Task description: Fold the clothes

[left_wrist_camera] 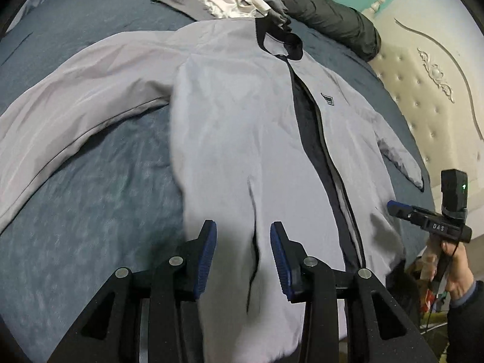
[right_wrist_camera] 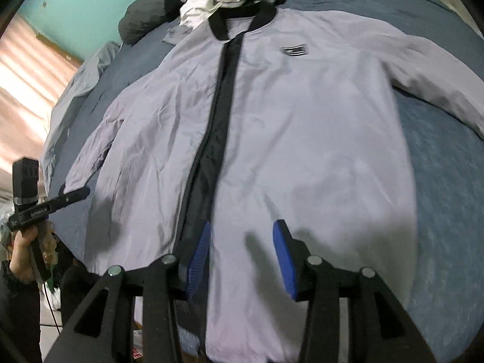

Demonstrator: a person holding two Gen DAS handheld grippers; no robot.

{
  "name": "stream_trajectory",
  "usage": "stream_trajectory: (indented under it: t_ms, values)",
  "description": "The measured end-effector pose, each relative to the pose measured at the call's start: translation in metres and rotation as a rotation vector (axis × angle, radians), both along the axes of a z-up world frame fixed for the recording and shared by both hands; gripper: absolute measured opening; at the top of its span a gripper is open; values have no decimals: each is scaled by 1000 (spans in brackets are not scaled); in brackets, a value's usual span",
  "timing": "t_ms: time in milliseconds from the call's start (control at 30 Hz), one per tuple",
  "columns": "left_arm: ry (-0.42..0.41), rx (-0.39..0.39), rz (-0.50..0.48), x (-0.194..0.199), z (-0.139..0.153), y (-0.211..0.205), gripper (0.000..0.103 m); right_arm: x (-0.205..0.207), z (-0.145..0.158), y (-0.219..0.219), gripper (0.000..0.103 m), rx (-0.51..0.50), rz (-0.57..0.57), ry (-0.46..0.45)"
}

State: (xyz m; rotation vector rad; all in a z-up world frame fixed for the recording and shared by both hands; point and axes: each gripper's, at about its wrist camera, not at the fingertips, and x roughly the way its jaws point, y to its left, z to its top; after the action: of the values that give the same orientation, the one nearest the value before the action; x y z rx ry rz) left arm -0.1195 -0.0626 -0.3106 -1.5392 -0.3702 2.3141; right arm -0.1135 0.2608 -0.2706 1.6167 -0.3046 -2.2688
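Both grippers are held released over the hem: left gripper (left_wrist_camera: pixel 243 254) above one front panel, right gripper (right_wrist_camera: pixel 242 257) beside the zipper (right_wrist_camera: pixel 208 139). Ahead, the grey jacket (right_wrist_camera: pixel 302 121) is spread on the bed (left_wrist_camera: pixel 90 196), collar farthest away.

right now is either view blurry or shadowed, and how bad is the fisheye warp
Left wrist view: the pale grey zip-up jacket is soft near the open left hand-held gripper; the blue bedspread curves strongly. Right wrist view: motion blur along the jacket's black zip strip, and the open right hand-held gripper casts a shadow on it.
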Motion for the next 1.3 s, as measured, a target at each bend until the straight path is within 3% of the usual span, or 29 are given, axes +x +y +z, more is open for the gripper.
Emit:
stream_trajectory:
  t_ms: [533,733,900,1100,1300]
  values:
    - [116,56,57,-66,-15,14,45,-114,-19,-39,46,60,-40,80]
    - [135,29,30,-81,-26,26,46,-149,-37,-52,46,91,-55,75]
    - [102,36,14,-86,-49,29,46,-164,-51,-60,46,106,-53,62]
    - [74,38,26,-95,-66,21,46,-174,-64,-64,21,141,-40,36]
    - [89,36,40,-90,-55,14,47,-171,-61,-60,18,130,-28,47]
